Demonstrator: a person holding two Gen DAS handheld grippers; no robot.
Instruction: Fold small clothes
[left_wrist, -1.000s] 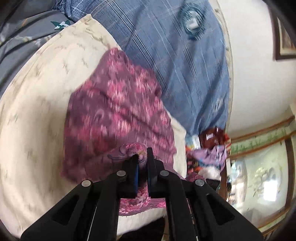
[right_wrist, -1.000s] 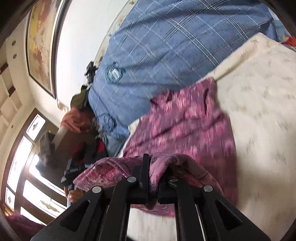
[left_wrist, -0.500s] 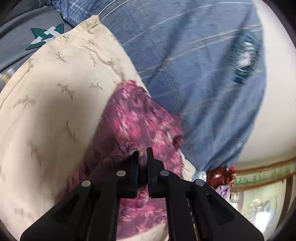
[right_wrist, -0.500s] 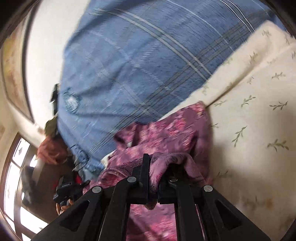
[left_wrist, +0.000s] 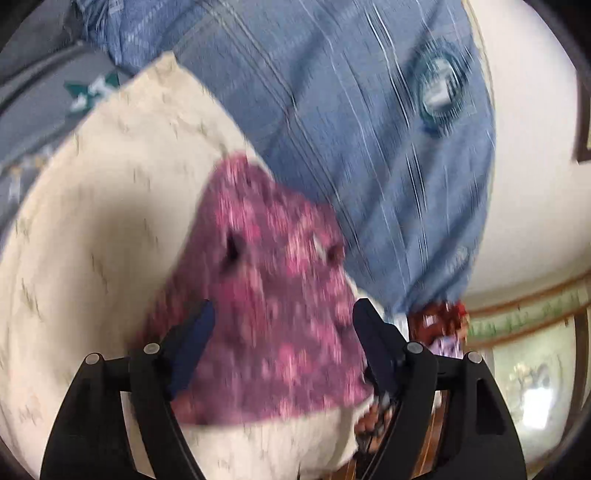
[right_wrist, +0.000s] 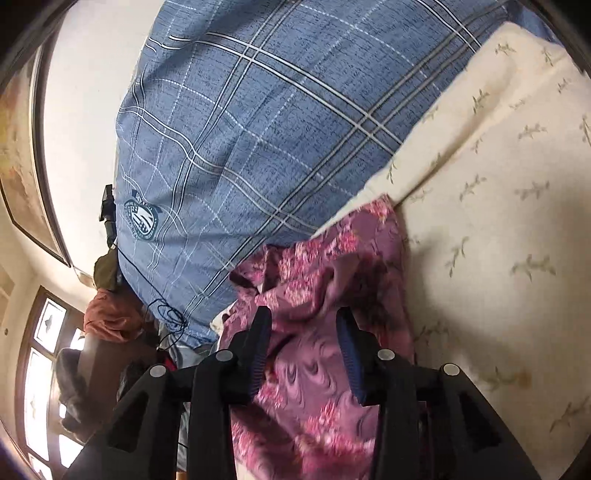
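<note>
The left tongs stand wide apart, with nothing between the blue-padded fingers. Beyond and below them lies the magenta floral garment, resting on the cream leaf-print cloth. The left wrist view is motion-blurred, so fabric detail and fold lines are not legible there; two small dark spots show near the upper part of the garment.

The right tongs are also spread, at a narrower gap than the left, and grip nothing. In the right wrist view the garment lies bunched directly ahead of and beneath the fingers, its near portion showing a swirl pattern and its far portion a pink flower print. Whether the fingertips touch the fabric cannot be determined.

The far edge of the garment sits at the border of the cream cloth, just beside the blue plaid cover, which carries a round emblem. In the left wrist view the same blue cover fills the upper area. A thin black cable hangs by its lower corner.
</note>
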